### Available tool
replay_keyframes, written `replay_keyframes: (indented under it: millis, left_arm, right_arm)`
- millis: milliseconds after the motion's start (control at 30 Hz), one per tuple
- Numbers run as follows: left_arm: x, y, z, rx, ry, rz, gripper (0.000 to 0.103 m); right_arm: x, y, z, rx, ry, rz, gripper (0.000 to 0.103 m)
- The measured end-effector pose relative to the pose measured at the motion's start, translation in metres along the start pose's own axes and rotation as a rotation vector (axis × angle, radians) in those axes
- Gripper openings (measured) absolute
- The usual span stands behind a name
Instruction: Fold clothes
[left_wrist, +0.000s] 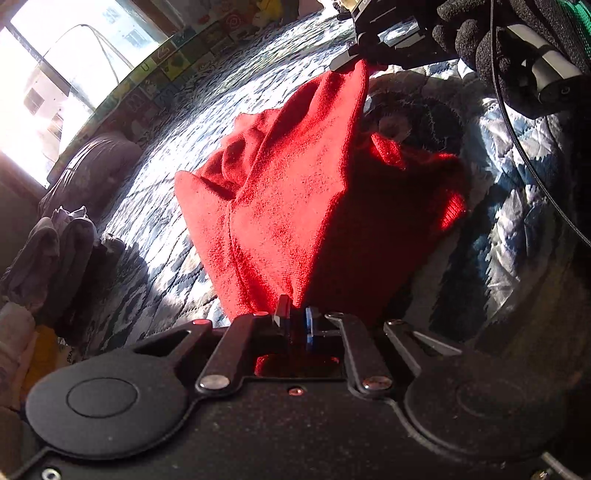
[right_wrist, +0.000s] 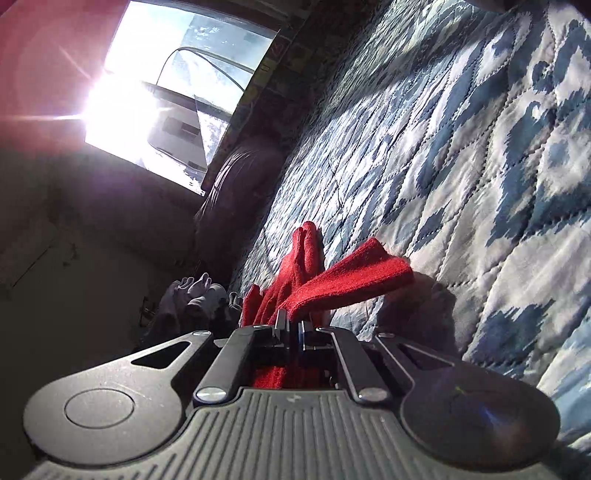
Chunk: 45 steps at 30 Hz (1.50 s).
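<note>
A red knit garment hangs stretched above the blue-and-white quilted bed. My left gripper is shut on its near edge, the cloth pinched between the fingertips. At the top of the left wrist view my right gripper, held by a black-gloved hand, is shut on the far corner. In the right wrist view the right gripper clamps a red fold that sticks out over the quilt. The garment's lower part sags in shadow.
A pile of grey clothes lies at the bed's left edge, with a grey pillow beyond it. A bright window and a patterned headboard strip border the far side. A black cable runs from the right gripper.
</note>
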<state>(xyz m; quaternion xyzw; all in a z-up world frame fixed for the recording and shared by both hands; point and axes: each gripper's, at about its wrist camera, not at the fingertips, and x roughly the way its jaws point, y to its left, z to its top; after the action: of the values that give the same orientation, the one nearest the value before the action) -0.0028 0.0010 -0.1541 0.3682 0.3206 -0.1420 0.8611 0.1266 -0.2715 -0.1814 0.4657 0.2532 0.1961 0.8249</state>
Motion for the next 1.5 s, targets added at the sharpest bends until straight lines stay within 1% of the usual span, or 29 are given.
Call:
replay_keyframes:
  millis: [33, 67, 100, 133, 167, 200, 233, 267, 333, 367, 400, 433, 500, 533, 633, 733, 800, 833, 867, 933, 1033, 1133, 1200, 1233, 1267, 1300, 1367, 1400, 1500]
  left_arm:
    - [0.0, -0.001, 0.0, 0.005, 0.001, -0.008, 0.006]
    - [-0.002, -0.001, 0.0, 0.006, -0.001, -0.02, 0.006]
    - [-0.005, 0.001, 0.0, 0.005, -0.001, -0.036, 0.01]
    - [-0.008, 0.003, 0.0, 0.003, -0.001, -0.053, 0.019]
    - [-0.014, 0.008, 0.0, -0.009, -0.006, -0.077, 0.025]
    - [-0.021, 0.015, 0.0, -0.036, -0.016, -0.103, 0.039]
    - [-0.029, 0.026, -0.002, -0.084, -0.029, -0.123, 0.041]
    - [-0.037, 0.038, -0.004, -0.137, -0.043, -0.141, 0.041]
    - [-0.049, 0.06, -0.009, -0.224, -0.059, -0.149, 0.035]
    - [-0.053, 0.073, -0.014, -0.277, -0.065, -0.142, 0.035]
    - [-0.054, 0.082, -0.017, -0.314, -0.066, -0.131, 0.032]
    - [-0.055, 0.091, -0.02, -0.348, -0.065, -0.118, 0.027]
    - [-0.049, 0.105, -0.023, -0.395, -0.042, -0.07, 0.018]
    - [-0.046, 0.107, -0.022, -0.402, -0.037, -0.063, 0.015]
    - [-0.036, 0.105, -0.012, -0.413, -0.047, -0.101, 0.013]
    - [-0.02, 0.092, 0.0, -0.417, -0.034, -0.168, 0.013]
    - [-0.003, 0.082, 0.003, -0.442, -0.002, -0.23, 0.013]
    - [0.007, 0.075, 0.003, -0.45, 0.028, -0.262, 0.013]
    - [0.021, 0.063, 0.001, -0.431, 0.077, -0.28, 0.013]
    - [0.028, 0.049, -0.002, -0.39, 0.068, -0.256, 0.01]
    - [0.026, 0.056, -0.003, -0.423, 0.081, -0.277, 0.01]
    - [0.027, 0.063, -0.007, -0.439, 0.079, -0.308, 0.01]
    - [0.026, 0.065, -0.007, -0.453, 0.083, -0.316, 0.01]
    - [0.026, 0.067, -0.006, -0.459, 0.087, -0.318, 0.011]
    - [0.022, 0.069, -0.002, -0.472, 0.092, -0.299, 0.011]
    - [0.013, 0.071, 0.005, -0.48, 0.065, -0.278, 0.011]
    - [-0.008, 0.069, 0.022, -0.465, -0.037, -0.301, 0.011]
    - [-0.016, 0.065, 0.036, -0.458, -0.091, -0.316, 0.011]
    - [-0.022, 0.045, 0.064, -0.414, -0.181, -0.339, 0.011]
  right_arm:
    - [0.001, 0.002, -0.001, -0.026, 0.002, -0.019, 0.006]
    - [0.001, 0.0, -0.002, -0.015, 0.004, -0.02, 0.006]
    - [0.001, -0.002, -0.004, -0.003, 0.006, -0.021, 0.006]
    - [0.001, -0.004, -0.005, 0.008, 0.008, -0.024, 0.007]
    - [0.0, -0.006, -0.006, 0.018, 0.011, -0.029, 0.01]
    - [-0.001, -0.009, -0.007, 0.028, 0.014, -0.034, 0.01]
    - [-0.001, -0.01, -0.008, 0.031, 0.012, -0.04, 0.01]
    - [-0.001, -0.011, -0.008, 0.027, 0.012, -0.052, 0.01]
    - [0.003, -0.014, -0.01, 0.039, 0.018, -0.059, 0.013]
    - [0.004, -0.015, -0.011, 0.051, 0.018, -0.056, 0.014]
    - [0.005, -0.017, -0.012, 0.06, 0.015, -0.05, 0.014]
    - [0.005, -0.017, -0.013, 0.061, 0.011, -0.044, 0.014]
    - [0.005, -0.014, -0.014, 0.053, 0.008, -0.034, 0.014]
    - [0.005, -0.013, -0.014, 0.046, 0.006, -0.029, 0.014]
    - [0.004, -0.01, -0.014, 0.033, 0.006, -0.028, 0.014]
    - [0.001, -0.009, -0.014, 0.029, 0.003, -0.024, 0.014]
    - [0.001, -0.008, -0.013, 0.022, 0.004, -0.021, 0.014]
    - [0.001, -0.007, -0.013, 0.012, 0.002, -0.021, 0.014]
    - [0.001, -0.006, -0.012, 0.002, 0.001, -0.021, 0.012]
    - [0.0, -0.003, -0.012, -0.021, -0.001, -0.017, 0.007]
    - [-0.009, 0.009, -0.009, -0.064, -0.017, 0.021, 0.006]
    - [-0.019, 0.021, -0.008, -0.065, -0.032, 0.079, 0.006]
    - [-0.024, 0.026, -0.01, -0.076, -0.023, 0.073, 0.006]
    - [-0.022, 0.025, -0.013, -0.096, 0.004, 0.035, 0.006]
    - [-0.02, 0.024, -0.016, -0.114, 0.031, 0.0, 0.006]
    - [-0.016, 0.021, -0.018, -0.12, 0.056, -0.018, 0.006]
    - [-0.011, 0.01, -0.022, -0.073, 0.076, -0.026, 0.006]
    - [-0.01, 0.009, -0.022, -0.062, 0.069, -0.019, 0.006]
    - [-0.011, 0.004, -0.018, -0.026, 0.04, 0.007, 0.006]
